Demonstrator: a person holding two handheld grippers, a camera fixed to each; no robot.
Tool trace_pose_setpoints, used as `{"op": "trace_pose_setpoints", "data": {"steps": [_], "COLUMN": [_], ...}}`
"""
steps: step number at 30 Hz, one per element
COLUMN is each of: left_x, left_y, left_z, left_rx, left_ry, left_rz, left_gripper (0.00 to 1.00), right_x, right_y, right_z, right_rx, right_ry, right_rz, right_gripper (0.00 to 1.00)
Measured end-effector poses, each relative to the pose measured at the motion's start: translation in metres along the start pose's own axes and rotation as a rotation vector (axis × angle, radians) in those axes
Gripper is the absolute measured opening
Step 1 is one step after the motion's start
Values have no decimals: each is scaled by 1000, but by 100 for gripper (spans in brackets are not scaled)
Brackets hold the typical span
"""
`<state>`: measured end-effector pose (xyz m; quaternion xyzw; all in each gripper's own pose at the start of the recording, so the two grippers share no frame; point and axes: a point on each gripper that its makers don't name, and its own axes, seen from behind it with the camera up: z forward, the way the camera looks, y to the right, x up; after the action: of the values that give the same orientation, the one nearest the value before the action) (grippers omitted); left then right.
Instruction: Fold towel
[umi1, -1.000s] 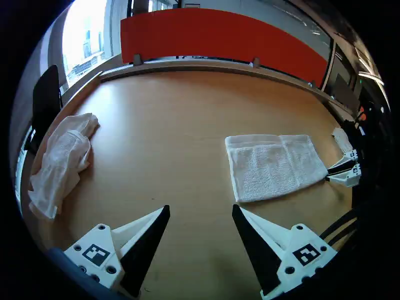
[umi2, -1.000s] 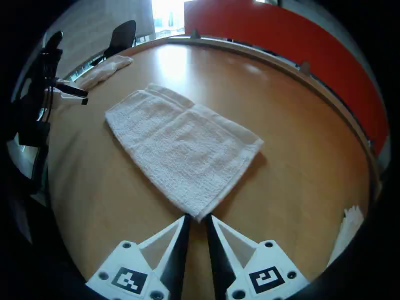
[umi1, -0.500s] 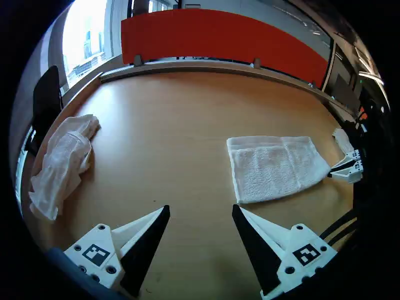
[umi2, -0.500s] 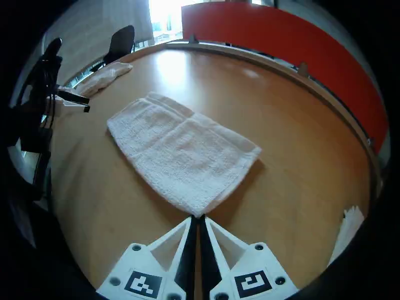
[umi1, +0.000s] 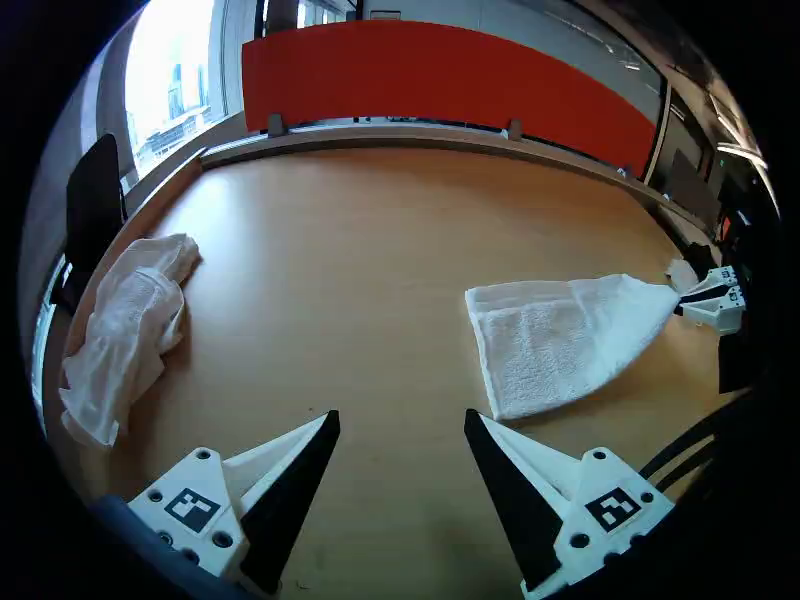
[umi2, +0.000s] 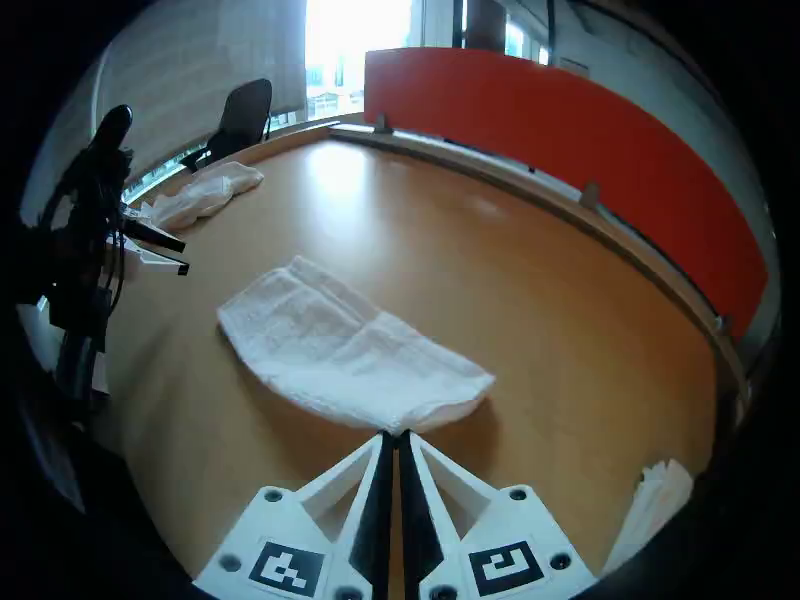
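A white folded towel lies on the wooden table, right of centre in the left gripper view. Its right corner is lifted off the table, pinched by my right gripper at the far right. In the right gripper view that gripper is shut on the near corner of the towel, which rises toward the fingers. My left gripper hovers open above bare table, well short of the towel, with nothing between its fingers.
A second, crumpled white towel lies at the table's left edge. A red partition runs along the far side. A black chair stands beyond the left edge. More white cloth sits at the right gripper view's lower right.
My right gripper closed on the towel's near corner and lifted it, pulling that corner up and toward itself. The left gripper stayed where it was, open.
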<state>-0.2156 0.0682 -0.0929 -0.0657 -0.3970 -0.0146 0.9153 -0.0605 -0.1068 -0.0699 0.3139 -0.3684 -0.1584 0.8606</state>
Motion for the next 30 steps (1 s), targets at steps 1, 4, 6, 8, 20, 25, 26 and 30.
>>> {"op": "trace_pose_setpoints", "data": {"steps": [1,4,6,8,20,25,26,30], "left_x": [1,3,5,7,14,13,13,13], "left_y": [0,0,0,0,5,6,6,8], "left_z": [0,0,0,0,0,-1,-1,-2], "left_rx": [0,1,1,1,-3,-3,-3,-3], "left_ry": [1,5,9,12,24,25,25,27], "left_rz": [1,2,2,3,9,8,8,8], "left_gripper": [93,92,92,92,92,92,92,92], "right_x": [5,18,27,35,66,65,65,62], "right_y": [1,6,9,11,29,32,32,30], "right_z": [-2,-9,-14,-19,-48,-52,-52,-51], "right_rx": [-5,-18,-27,-34,-76,-81,-80,-74], "right_ry": [8,30,44,56,110,110,109,107], "right_rz": [-7,-29,-44,-57,-105,-117,-118,-123], "right_gripper": [4,4,4,4,4,4,4,4]}}
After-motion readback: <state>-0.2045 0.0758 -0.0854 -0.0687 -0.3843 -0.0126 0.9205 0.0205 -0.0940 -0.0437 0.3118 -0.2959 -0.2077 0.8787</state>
